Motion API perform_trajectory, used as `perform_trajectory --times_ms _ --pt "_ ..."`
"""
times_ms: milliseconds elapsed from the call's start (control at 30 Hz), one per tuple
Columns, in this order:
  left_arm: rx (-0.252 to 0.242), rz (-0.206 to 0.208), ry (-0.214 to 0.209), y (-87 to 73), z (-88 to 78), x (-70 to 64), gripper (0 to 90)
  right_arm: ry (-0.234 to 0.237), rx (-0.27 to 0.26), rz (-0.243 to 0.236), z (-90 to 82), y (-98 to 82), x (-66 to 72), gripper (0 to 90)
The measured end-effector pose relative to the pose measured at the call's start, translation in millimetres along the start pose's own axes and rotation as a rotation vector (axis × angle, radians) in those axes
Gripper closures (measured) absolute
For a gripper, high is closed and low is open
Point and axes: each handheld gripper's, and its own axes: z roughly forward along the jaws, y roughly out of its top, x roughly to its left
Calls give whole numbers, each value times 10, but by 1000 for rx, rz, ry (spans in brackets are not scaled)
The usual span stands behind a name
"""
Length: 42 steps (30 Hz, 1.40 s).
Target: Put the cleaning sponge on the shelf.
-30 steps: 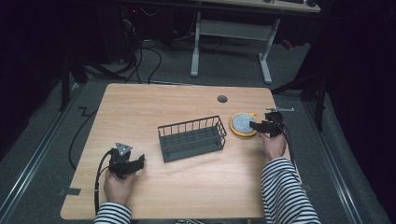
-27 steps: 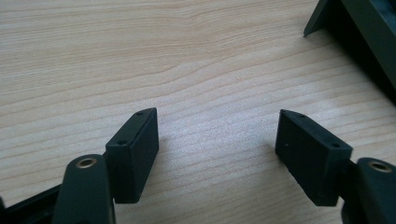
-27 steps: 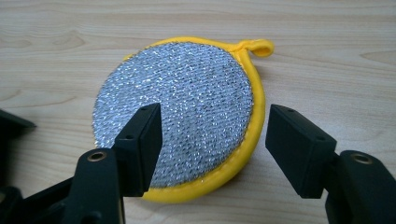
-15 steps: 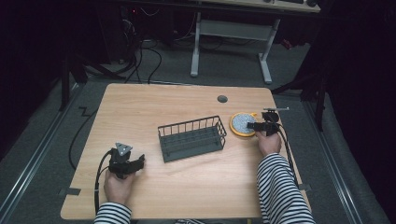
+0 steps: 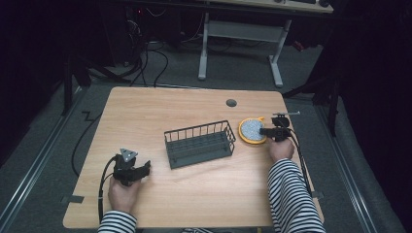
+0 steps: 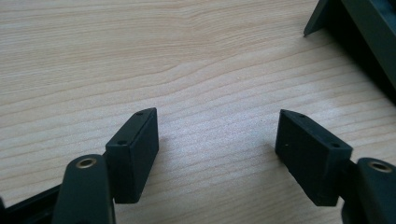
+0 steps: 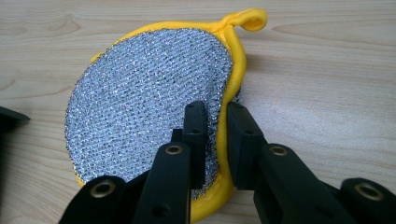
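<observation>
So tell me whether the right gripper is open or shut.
Shut. The right gripper has just been closing, and its jaws now pinch the yellow rim of the round scouring pad, one jaw on each side.

Scouring pad [image 7: 144, 98]: near rim hidden behind right gripper [image 7: 215, 122]. Wire basket [image 6: 359, 32] cut off by frame's right edge in left gripper view.

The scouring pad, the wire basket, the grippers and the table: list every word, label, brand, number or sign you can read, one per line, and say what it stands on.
None: no readable text stands on the yellow-rimmed scouring pad, the wire basket, the right gripper pinching the pad's rim, the left gripper or the wooden table.
</observation>
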Motion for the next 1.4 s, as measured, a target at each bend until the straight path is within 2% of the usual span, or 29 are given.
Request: perform_trajectory --times_ms 133,467,1067,1400 --pt "0 0 -1 0 0 0 307 8 -11 -1 -15 1 7 811" --pt "0 1 -1 0 1 0 305 45 -59 -51 -175 30 46 817" --pt "1 1 -1 0 1 0 304 103 -140 -121 -667 83 33 818" --pt "0 0 -1 0 1 -1 304 137 -165 -151 -829 112 71 818"
